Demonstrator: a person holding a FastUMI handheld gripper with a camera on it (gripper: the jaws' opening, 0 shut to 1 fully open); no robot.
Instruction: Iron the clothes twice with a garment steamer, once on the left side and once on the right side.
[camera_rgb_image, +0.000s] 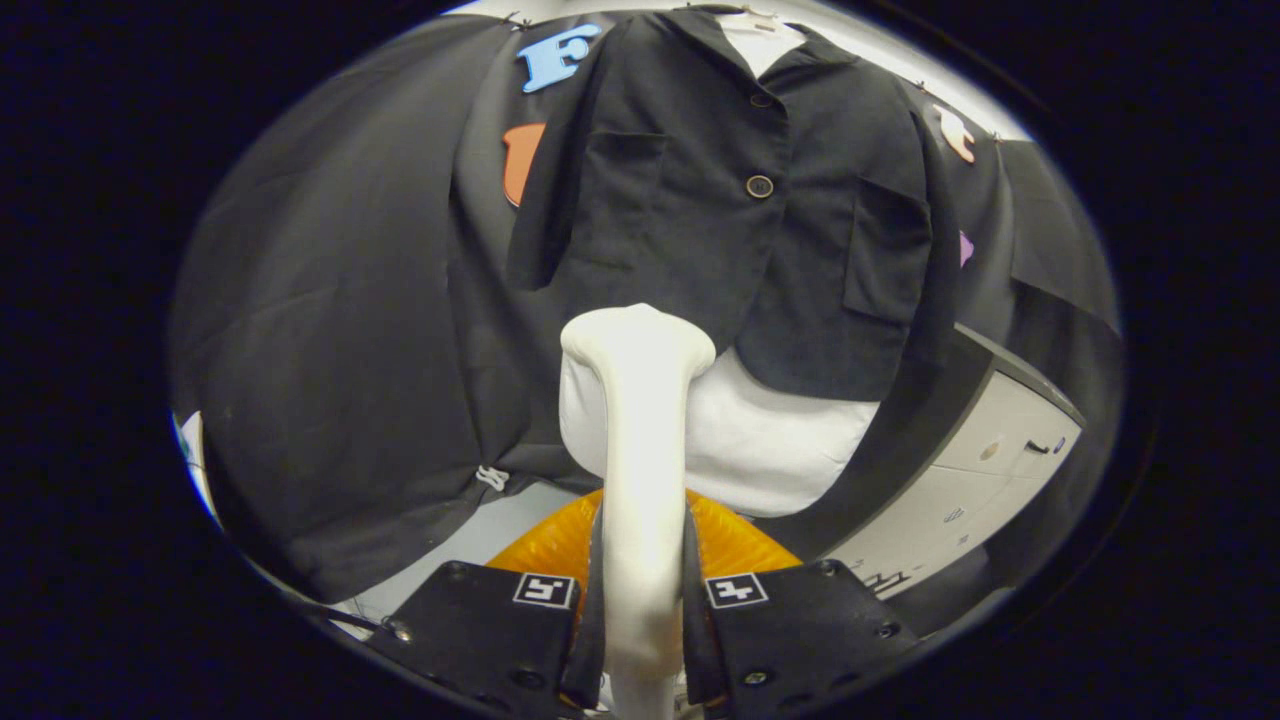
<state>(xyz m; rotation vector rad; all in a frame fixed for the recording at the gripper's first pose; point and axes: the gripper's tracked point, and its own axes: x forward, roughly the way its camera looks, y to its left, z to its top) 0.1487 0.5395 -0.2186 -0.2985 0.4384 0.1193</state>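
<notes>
My gripper (642, 600) is shut on the handle of a white garment steamer (640, 430). The steamer rises straight up between the fingers, and its wide head sits at the lower hem of a black jacket (720, 210). The jacket hangs on a white mannequin torso (770, 440), buttoned, with a chest pocket on each side. The steamer head is near the jacket's lower middle, slightly toward the left panel. I cannot tell whether the head touches the cloth.
An orange ribbed object (560, 545) lies just beyond the fingers, under the steamer. A white cabinet with drawers (980, 480) stands to the right of the mannequin. Black cloth (340, 330) drapes the booth wall behind and to the left.
</notes>
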